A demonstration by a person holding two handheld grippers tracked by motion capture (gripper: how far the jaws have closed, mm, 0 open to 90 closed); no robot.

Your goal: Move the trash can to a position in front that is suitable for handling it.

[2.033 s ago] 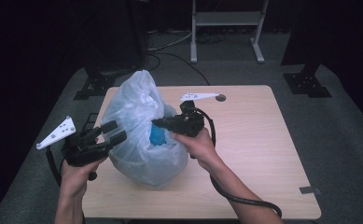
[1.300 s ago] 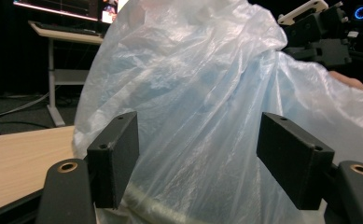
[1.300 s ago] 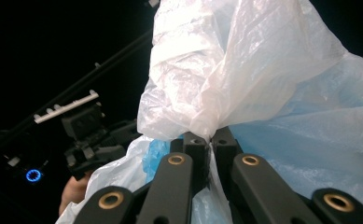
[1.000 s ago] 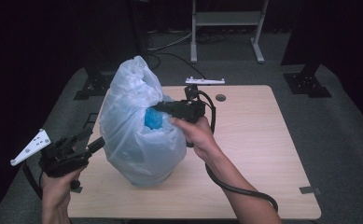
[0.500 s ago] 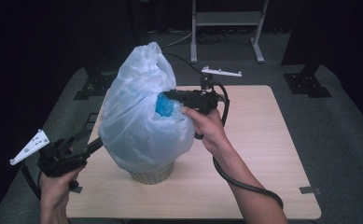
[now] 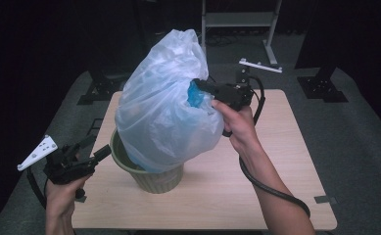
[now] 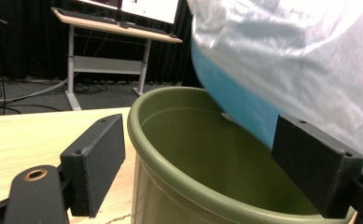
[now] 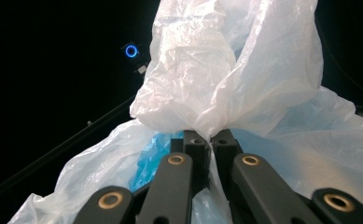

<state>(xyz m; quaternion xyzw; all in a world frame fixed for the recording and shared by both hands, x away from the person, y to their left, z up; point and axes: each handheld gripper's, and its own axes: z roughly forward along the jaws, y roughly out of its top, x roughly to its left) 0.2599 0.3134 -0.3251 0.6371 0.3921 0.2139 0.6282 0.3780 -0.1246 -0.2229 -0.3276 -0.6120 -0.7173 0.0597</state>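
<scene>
I've got the R gripper [image 6: 203,88] pinched on the bag [image 6: 163,107] neck, bag half out of the bin [image 6: 151,178]. L gripper [image 6: 92,151] jaws just opening, empty, beside bin. Bag's soft, slippery, light-ish; grip the bunched neck.

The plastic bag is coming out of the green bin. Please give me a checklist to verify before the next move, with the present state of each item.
1. Right gripper shut on the plastic bag: ok, film pinched between the jaws in the right gripper view.
2. Bag bottom above the green bin rim: not ok, it is partly inside.
3. Left gripper steadying the bin: not ok, its jaws have just been opening and stand either side of the rim without pressing.
4. Bin upright on the table: ok.
5. Bag free of tears: cannot tell.
</scene>
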